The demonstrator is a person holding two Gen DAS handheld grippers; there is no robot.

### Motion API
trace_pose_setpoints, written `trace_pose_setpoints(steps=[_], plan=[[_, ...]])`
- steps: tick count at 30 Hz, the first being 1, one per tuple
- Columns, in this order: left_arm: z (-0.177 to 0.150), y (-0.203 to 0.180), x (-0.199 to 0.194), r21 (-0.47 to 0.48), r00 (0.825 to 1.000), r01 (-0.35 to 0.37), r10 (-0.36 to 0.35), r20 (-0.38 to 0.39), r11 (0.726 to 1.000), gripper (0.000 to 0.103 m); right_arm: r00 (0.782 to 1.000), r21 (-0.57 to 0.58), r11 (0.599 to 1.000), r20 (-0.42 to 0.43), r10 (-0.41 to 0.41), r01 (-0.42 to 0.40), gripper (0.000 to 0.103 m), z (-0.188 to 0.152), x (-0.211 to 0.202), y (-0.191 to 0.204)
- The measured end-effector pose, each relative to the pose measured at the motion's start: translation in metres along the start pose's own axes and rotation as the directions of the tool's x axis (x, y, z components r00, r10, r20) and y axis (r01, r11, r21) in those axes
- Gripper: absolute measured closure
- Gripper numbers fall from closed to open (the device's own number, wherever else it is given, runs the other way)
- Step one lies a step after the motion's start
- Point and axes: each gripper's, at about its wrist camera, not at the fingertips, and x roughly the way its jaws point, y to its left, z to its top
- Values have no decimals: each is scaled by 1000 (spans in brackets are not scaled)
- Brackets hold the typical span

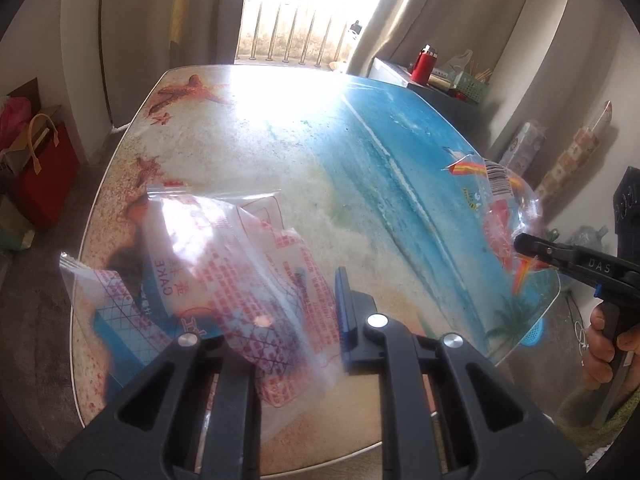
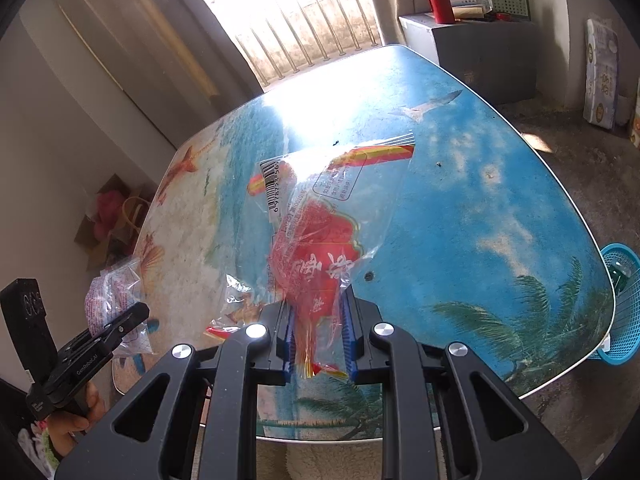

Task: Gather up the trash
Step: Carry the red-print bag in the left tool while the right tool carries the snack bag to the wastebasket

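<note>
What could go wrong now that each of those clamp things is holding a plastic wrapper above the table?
The right gripper pinches only the crumpled bottom end of the red wrapper; thin, slick film like that might slip out. The blue basket sits low beyond the table edge, so a light wrapper could drift and miss it. In the left gripper, the clear cake wrapper hangs wide and loose, and its grip is hard to see.

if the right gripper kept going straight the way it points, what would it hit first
Probably the beach-print table: the right gripper, shut on the red wrapper, points out over it at a downward slant. Depth is unclear.
</note>
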Motion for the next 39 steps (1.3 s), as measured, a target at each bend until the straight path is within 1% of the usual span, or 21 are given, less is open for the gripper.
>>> trace_pose_setpoints(steps=[5,8,12,17,20,23,26,28,30,33,36,39], plan=[[11,-6,-25,1,997,42,-42,70,999,92,1000,13,1000,14,20,-20,84,-1,-4,-5],[17,-17,-34,15,994,55,-56,90,998,92,999,26,999,24,34,-35,84,-2,-8,-12],[24,-36,-36,46,992,80,-84,90,996,92,997,53,997,45,55,-58,84,-2,-16,-25],[31,-73,-29,114,989,117,-126,74,987,92,994,98,993,89,64,-73,84,-4,-33,-46],[36,-101,-24,169,985,150,-162,61,974,92,990,134,988,132,53,-71,84,-5,-49,-65],[43,-137,-14,235,978,192,-206,38,953,92,983,179,982,183,25,-59,84,-10,-71,-91],[47,-184,-5,312,965,246,-261,7,918,92,973,242,970,230,-24,-33,84,-20,-97,-124],[46,-218,2,368,954,285,-298,-21,885,92,964,293,956,257,-68,-11,84,-28,-114,-150],[43,-254,10,418,939,331,-338,-61,846,92,953,347,938,277,-123,20,84,-40,-132,-178],[35,-309,25,473,909,409,-394,-136,780,92,934,440,895,287,-212,68,84,-62,-158,-221],[21,-362,43,504,874,483,-432,-223,716,92,914,530,840,274,-298,115,84,-90,-178,-260],[5,-413,66,521,841,541,-441,-314,660,92,894,602,782,245,-375,163,84,-122,-193,-295]])
